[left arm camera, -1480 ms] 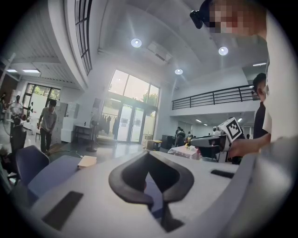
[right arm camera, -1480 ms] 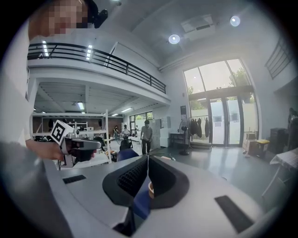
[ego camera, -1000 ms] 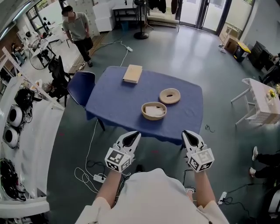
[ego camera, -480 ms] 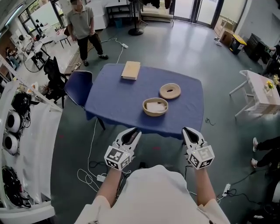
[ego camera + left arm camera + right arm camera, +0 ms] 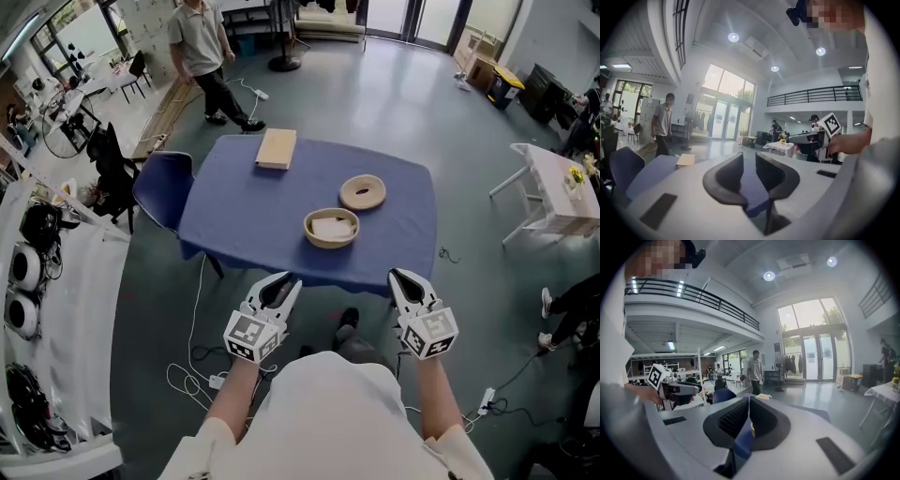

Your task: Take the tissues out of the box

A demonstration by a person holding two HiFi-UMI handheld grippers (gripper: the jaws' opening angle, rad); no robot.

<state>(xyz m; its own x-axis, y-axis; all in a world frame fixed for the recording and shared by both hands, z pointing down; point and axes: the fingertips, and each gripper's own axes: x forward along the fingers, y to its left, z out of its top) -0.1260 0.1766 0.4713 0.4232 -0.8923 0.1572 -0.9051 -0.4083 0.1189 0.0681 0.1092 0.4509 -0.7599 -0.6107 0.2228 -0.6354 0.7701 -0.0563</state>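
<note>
Tissues (image 5: 330,228): a white folded pile inside the round woven box (image 5: 309,235), which stands uncovered near the middle of the blue table (image 5: 234,216), a bit toward its near edge. The box's round woven lid (image 5: 363,191) lies flat just far-right of it, not touching. A flat tan box (image 5: 276,149) sits at the table's far-left part, well apart from both.

L gripper (image 5: 281,286) is held in the air on the near side of the table, short of its near edge, pointing at it. Jaws stand apart w/ a clear gap; nothing btwn them, nothing touched. In the left gripper view only blue cloth shows through the gap.

R gripper (image 5: 405,279) is held level w/ it on the right, also short of the table edge and off everything. Its jaws are pressed together, only a thin slit btwn the ribbed pads; it holds nothing.

Both grippers are well apart from the woven box and the tissues.

A dark blue chair (image 5: 159,183) stands at the table's left side. A person (image 5: 208,56) walks on the floor beyond the table's far-left corner. A small white table (image 5: 553,202) stands far right.
</note>
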